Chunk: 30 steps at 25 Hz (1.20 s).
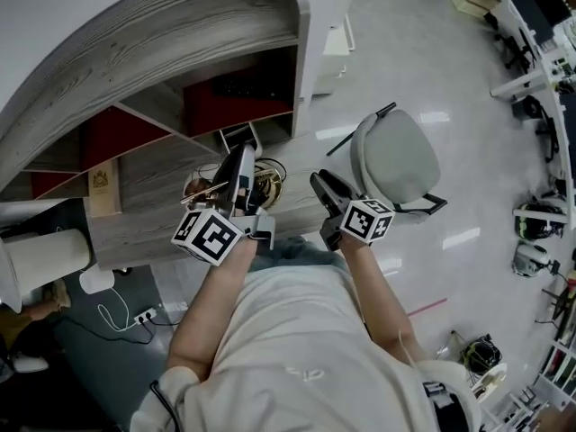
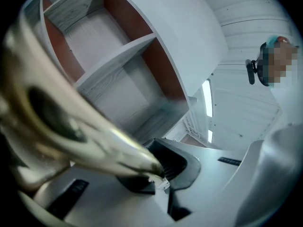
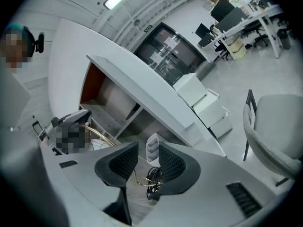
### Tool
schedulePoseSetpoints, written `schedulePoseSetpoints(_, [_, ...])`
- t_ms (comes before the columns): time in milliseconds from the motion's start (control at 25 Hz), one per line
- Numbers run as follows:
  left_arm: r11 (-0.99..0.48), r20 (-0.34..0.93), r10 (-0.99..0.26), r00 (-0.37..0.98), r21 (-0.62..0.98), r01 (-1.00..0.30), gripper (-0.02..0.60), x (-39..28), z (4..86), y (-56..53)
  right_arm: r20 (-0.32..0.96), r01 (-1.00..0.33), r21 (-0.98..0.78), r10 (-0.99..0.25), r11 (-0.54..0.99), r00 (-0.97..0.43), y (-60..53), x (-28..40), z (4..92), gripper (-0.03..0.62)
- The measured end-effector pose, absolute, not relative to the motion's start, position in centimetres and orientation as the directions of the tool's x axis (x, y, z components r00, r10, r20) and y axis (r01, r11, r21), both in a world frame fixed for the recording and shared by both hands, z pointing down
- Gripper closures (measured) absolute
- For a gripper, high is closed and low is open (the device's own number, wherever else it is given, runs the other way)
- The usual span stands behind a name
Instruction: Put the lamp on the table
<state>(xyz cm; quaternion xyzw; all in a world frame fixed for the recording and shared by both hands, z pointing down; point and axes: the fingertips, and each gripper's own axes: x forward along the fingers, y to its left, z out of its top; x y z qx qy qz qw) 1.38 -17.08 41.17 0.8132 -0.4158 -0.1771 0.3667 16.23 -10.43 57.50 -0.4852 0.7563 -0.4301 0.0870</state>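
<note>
Brass lamp (image 2: 57, 122) sits clamped in left claw (image 2: 161, 171); right claw (image 3: 147, 161) half-open over black cord (image 3: 154, 178).

Open-plan office: desks (image 3: 265, 14) with monitors (image 3: 231, 17), grey chair (image 1: 396, 156), wooden shelving (image 1: 162, 43).

Shelf unit (image 1: 207, 25) overhanging table (image 1: 153, 183), chair (image 1: 396, 156) close right
</note>
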Motion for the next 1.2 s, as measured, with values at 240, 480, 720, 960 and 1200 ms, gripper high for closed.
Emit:
schedulePoseSetpoints(240, [-0.417, 0.02, -0.789, 0.614, 0.717, -0.559, 0.568, 3.4, 41.6, -16.5, 0.263, -0.686, -0.704, -0.83, 0.184, -0.493, -9.9, 17.6, 55.2, 0.442])
schedulePoseSetpoints(480, [-0.414, 0.029, -0.797, 0.603, 0.701, -0.581, 0.568, 4.6, 41.8, -16.5, 0.258, -0.69, -0.7, -0.836, 0.183, -0.484, -9.0, 18.4, 54.7, 0.447])
schedulePoseSetpoints(720, [-0.423, -0.023, -0.822, 0.57, 0.694, -0.582, 0.521, 4.8, 41.1, -16.1, 0.266, -0.689, -0.701, -0.83, 0.183, -0.49, -7.6, 19.0, 54.9, 0.447])
schedulePoseSetpoints(960, [-0.377, -0.002, -0.834, 0.551, 0.731, -0.568, 0.375, 5.3, 42.5, -15.4, 0.255, -0.678, -0.708, -0.822, 0.199, -0.508, -6.9, 19.1, 54.9, 0.447])
schedulePoseSetpoints(1200, [-0.35, 0.028, -0.821, 0.571, 0.764, -0.541, 0.35, 5.9, 44.4, -13.3, 0.263, -0.686, -0.697, -0.816, 0.209, -0.515, -6.1, 19.5, 55.0, 0.447])
